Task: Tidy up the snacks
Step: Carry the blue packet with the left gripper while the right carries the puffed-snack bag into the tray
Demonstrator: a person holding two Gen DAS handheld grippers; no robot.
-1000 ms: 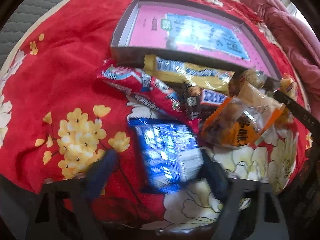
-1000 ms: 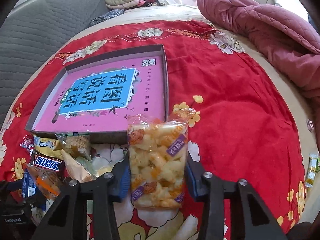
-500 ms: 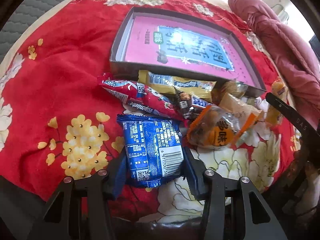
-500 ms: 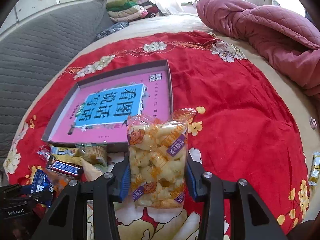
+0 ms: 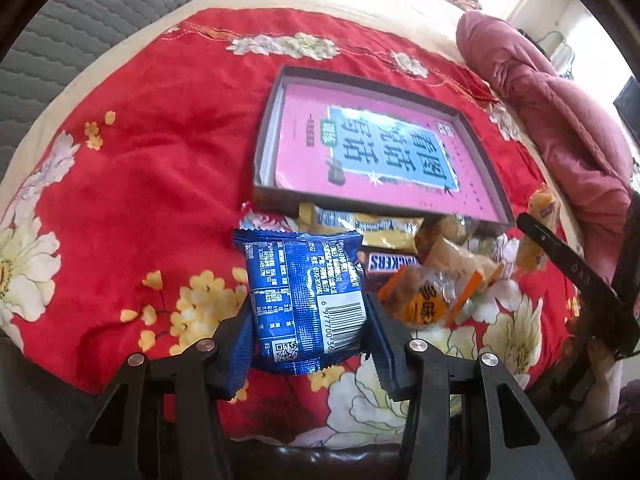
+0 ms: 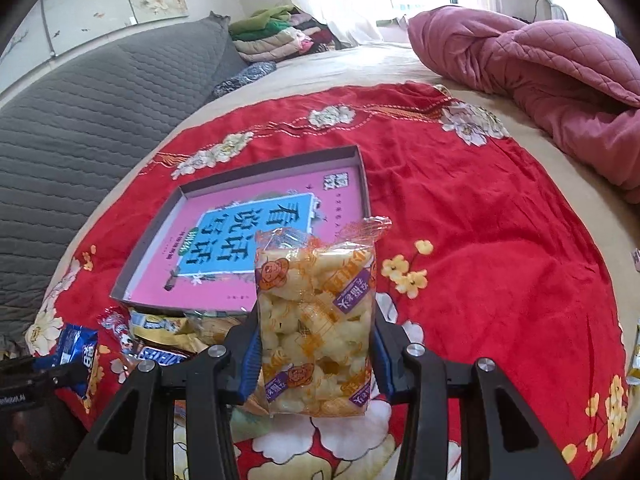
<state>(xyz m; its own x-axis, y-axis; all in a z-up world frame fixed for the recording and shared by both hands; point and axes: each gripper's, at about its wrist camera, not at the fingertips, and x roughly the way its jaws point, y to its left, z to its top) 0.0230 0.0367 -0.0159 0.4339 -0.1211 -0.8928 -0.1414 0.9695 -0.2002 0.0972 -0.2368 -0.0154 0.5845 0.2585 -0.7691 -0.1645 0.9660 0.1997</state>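
My left gripper (image 5: pixel 310 340) is shut on a blue snack packet (image 5: pixel 306 300), held up off the red cloth. My right gripper (image 6: pixel 316 354) is shut on a clear bag of yellow puffs (image 6: pixel 316 320), also lifted. A shallow dark box (image 5: pixel 276 112) with a pink and blue book inside lies beyond both; in the right wrist view the box (image 6: pixel 160 224) sits ahead to the left. A heap of snacks lies before its near wall: a yellow bar (image 5: pixel 360 226), a Snickers bar (image 5: pixel 392 262), an orange bag (image 5: pixel 430 304).
The red flowered cloth (image 6: pixel 500 216) covers a bed. A pink quilt (image 6: pixel 540 68) is bunched at the far right, and a grey headboard (image 6: pixel 80 120) runs along the left. Small yellow packets (image 6: pixel 634 364) lie at the right edge. The right gripper's frame (image 5: pixel 576 276) shows at right.
My left gripper's jaws closed on the blue packet and lifted it off the cloth. My right gripper rose a little with the puff bag and tipped up toward the box.
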